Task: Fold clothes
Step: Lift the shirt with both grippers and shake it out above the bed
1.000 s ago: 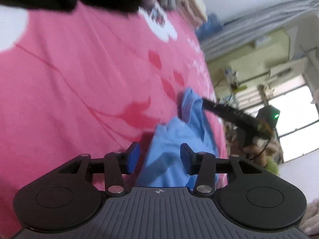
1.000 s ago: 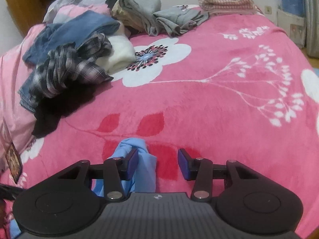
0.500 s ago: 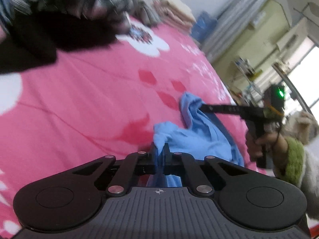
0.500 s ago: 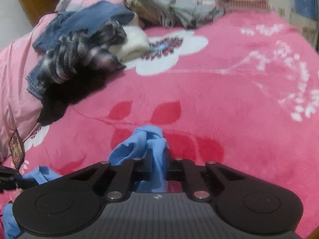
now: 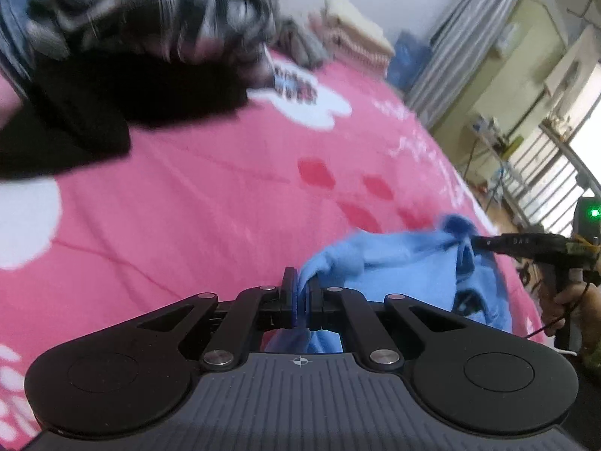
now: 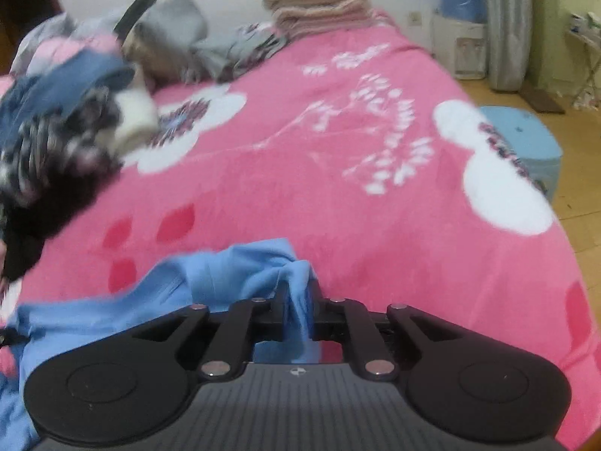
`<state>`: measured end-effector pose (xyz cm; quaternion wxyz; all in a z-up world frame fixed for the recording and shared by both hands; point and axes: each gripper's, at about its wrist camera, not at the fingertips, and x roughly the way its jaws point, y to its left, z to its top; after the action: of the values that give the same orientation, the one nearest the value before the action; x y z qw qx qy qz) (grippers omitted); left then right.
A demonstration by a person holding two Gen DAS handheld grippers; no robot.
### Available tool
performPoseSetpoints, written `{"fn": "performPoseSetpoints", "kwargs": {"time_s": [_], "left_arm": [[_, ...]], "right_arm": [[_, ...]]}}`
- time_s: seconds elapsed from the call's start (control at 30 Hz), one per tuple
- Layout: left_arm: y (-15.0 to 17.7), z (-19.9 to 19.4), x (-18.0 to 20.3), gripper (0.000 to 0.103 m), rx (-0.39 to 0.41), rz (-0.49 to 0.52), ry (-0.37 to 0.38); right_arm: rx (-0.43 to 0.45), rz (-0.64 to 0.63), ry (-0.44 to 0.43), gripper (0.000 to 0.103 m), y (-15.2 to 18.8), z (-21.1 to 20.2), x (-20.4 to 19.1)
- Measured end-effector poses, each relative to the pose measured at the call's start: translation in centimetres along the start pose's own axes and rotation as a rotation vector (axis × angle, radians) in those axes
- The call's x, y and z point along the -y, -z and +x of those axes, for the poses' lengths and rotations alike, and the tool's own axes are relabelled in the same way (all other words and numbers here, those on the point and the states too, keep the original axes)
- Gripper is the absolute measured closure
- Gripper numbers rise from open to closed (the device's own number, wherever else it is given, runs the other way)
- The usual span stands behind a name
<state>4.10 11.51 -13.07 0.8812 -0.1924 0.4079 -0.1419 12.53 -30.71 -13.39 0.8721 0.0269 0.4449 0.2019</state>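
Together, both claws clamp one blue garment [image 5: 405,263] stretched above the pink flowered bed [image 5: 195,203]: the left claw [image 5: 300,297] pinches a thin edge, while the right claw [image 6: 298,312], jaws opening slightly, presses a thicker bunch. Only the left view shows the person's hand [image 5: 574,300] holding the other tool; only the right shows folded towels [image 6: 319,3] and a blue stool [image 6: 526,139].

A home bedroom is showing itself here: a bed [image 6: 338,188] wearing a pink flowered blanket, loose clothes [image 6: 75,112] piling at its head, folded towels [image 6: 315,3] sitting by the wall, grey curtains [image 5: 462,37] hanging, a blue stool [image 6: 526,139] standing on the wooden floor [image 6: 578,173].
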Motion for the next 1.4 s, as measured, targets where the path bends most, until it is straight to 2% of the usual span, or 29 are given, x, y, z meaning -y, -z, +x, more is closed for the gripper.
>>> {"fn": "performPoseSetpoints", "kwargs": {"time_s": [0.03,0.07,0.1,0.13,0.17,0.23,0.3,0.33,0.37,0.4,0.43,0.53,0.63,0.77,1.0,1.17,1.4], "left_arm": [[0.0,0.2,-0.2,0.099,-0.014,-0.016,0.004],[0.0,0.2,-0.5,0.094,-0.029,-0.038,0.015],[0.0,0.2,-0.8,0.088,-0.045,-0.06,0.03],[0.1,0.2,-1.0,0.073,-0.061,-0.081,0.045],[0.2,0.3,-1.2,0.063,-0.074,-0.096,0.06],[0.4,0.5,-1.5,0.063,-0.099,-0.11,0.084],[0.8,0.7,-1.0,0.072,-0.098,-0.076,0.09],[0.8,0.7,-0.7,0.088,-0.092,-0.05,0.092],[0.8,0.6,-0.1,0.096,-0.079,-0.022,0.082],[0.7,0.5,0.5,0.098,-0.064,0.006,0.066],[0.5,0.5,1.1,0.1,-0.048,0.035,0.041],[-0.4,0.4,2.8,0.102,0.017,0.127,-0.03],[-1.9,0.6,4.4,0.102,0.096,0.215,-0.047],[-4.6,2.3,6.0,0.102,0.162,0.316,-0.088],[-11.1,6.0,7.2,0.102,0.27,0.362,-0.133],[-15.4,9.4,8.3,0.102,0.309,0.367,-0.143],[-19.2,14.0,10.3,0.102,0.343,0.448,-0.199]], "right_arm": [[0.003,-0.01,-0.004,0.077,0.1,0.1,-0.1],[0.01,-0.014,-0.005,0.061,0.1,0.1,0.0],[0.016,-0.012,-0.006,0.053,0.1,0.1,0.0],[0.022,-0.01,-0.007,0.042,0.1,0.1,0.1],[0.024,-0.004,-0.013,0.039,0.1,0.3,0.2],[0.001,0.017,-0.042,0.039,0.0,0.9,0.4],[-0.019,0.025,-0.065,0.044,0.0,1.5,0.4],[-0.013,0.001,-0.062,0.063,0.0,1.5,0.1],[-0.012,-0.024,-0.058,0.082,0.1,1.4,-0.3],[-0.012,-0.046,-0.059,0.089,0.2,1.4,-0.7],[-0.002,-0.064,-0.055,0.092,0.3,1.3,-1.0],[0.07,-0.112,-0.004,0.093,0.1,0.2,-1.9],[0.147,-0.111,0.042,0.094,-1.0,-0.5,-1.8],[0.196,-0.129,0.096,0.094,-2.5,-0.3,-1.5],[0.266,-0.154,0.167,0.094,-6.5,1.2,-0.6],[0.306,-0.178,0.208,0.094,-10.3,3.1,0.2],[0.364,-0.217,0.26,0.094,-16.1,6.3,0.6]]}}
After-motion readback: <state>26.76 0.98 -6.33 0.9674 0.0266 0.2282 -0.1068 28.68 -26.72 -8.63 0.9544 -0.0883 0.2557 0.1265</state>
